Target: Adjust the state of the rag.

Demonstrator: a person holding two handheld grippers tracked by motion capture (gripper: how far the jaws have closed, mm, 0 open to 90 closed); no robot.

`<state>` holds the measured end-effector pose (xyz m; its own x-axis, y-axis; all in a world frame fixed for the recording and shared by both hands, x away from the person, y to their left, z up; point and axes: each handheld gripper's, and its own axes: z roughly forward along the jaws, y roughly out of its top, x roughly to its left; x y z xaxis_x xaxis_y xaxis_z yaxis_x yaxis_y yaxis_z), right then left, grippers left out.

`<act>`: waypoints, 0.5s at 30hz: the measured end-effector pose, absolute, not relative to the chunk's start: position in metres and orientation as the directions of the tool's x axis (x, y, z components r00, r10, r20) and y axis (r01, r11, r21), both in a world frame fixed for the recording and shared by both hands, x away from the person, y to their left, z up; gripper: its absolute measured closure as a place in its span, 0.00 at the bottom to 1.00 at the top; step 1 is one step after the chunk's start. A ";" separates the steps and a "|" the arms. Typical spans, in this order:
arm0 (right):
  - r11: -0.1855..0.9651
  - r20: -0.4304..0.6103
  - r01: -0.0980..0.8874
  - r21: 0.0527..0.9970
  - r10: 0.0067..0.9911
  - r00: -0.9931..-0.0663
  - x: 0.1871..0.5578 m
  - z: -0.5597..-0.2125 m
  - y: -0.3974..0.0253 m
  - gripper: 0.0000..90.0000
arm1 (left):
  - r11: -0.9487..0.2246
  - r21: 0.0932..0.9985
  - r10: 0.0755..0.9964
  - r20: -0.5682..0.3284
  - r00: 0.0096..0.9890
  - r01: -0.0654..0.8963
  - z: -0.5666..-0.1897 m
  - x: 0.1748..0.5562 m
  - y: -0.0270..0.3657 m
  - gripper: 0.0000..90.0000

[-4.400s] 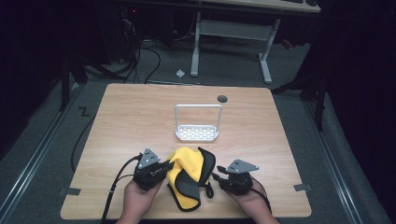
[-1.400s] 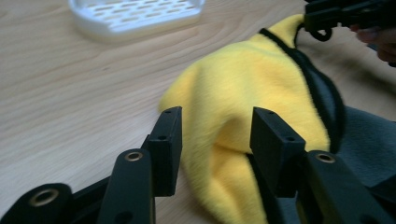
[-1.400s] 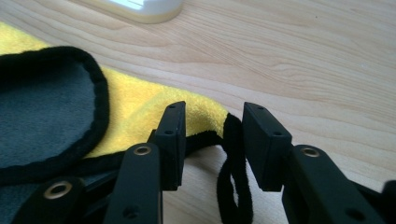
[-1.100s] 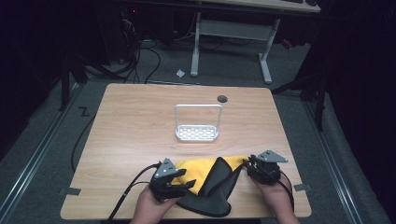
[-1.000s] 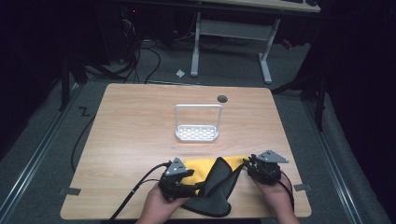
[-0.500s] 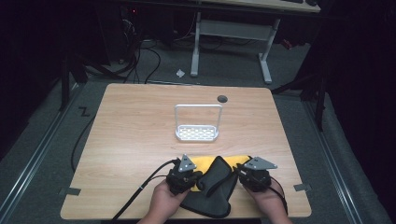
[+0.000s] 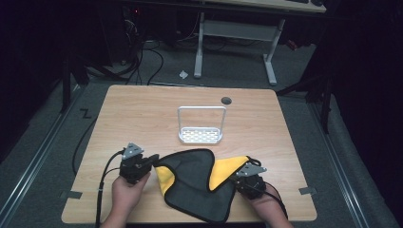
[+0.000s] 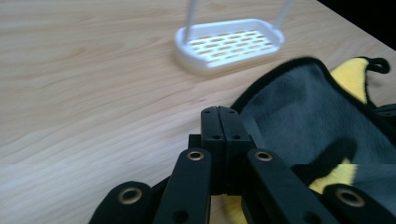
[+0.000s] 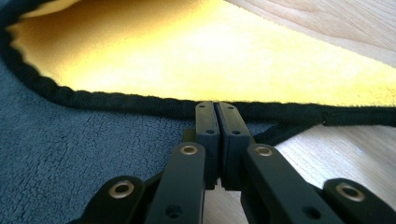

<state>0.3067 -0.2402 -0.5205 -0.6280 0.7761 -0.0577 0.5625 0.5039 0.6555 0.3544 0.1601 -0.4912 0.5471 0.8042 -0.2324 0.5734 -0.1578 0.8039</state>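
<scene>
A cloth (image 7: 195, 175), grey on one side and yellow on the other with a black hem, lies partly unfolded at the near edge of the table. My left gripper (image 7: 153, 160) sits at its left corner with the jaws shut; in the left gripper view the gripper (image 8: 219, 114) meets the hem of the grey cloth (image 8: 303, 116), and yellow fabric shows under the jaws. My right gripper (image 7: 236, 176) is at the cloth's right side, below the yellow flap. In the right gripper view the gripper (image 9: 215, 108) is closed at the black hem of the cloth (image 9: 93, 154).
A white slotted rack (image 7: 202, 135) with a tall wire handle stands mid-table, just beyond the cloth; the same rack (image 8: 229, 44) shows ahead in the left gripper view. The wooden table (image 7: 142, 118) has a round grommet hole (image 7: 226, 100) at the back. Cables trail off the left front edge.
The left gripper swung back to the left with the cloth's corner, spreading the grey side wider. The right gripper shifted slightly left and nearer.
</scene>
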 end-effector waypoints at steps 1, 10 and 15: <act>0.503 -0.056 0.566 0.653 0.777 -0.627 0.307 -0.520 -0.240 0.99 | -0.154 0.799 0.809 -0.236 0.538 0.581 -0.494 0.354 0.165 1.00; 0.479 -0.099 0.589 0.651 0.823 -0.560 0.316 -0.520 -0.260 0.99 | -0.163 0.765 0.808 -0.258 0.529 0.623 -0.510 0.350 0.182 1.00; 0.439 -0.056 0.610 0.660 0.838 -0.542 0.319 -0.521 -0.270 0.99 | -0.145 0.794 0.771 -0.284 0.571 0.590 -0.496 0.352 0.165 0.85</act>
<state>0.3188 -0.2703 -0.5206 -0.5422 0.8384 -0.0559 0.6102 0.4385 0.6598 0.3515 0.1650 -0.4961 0.5708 0.7705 -0.2836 0.5903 -0.1450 0.7940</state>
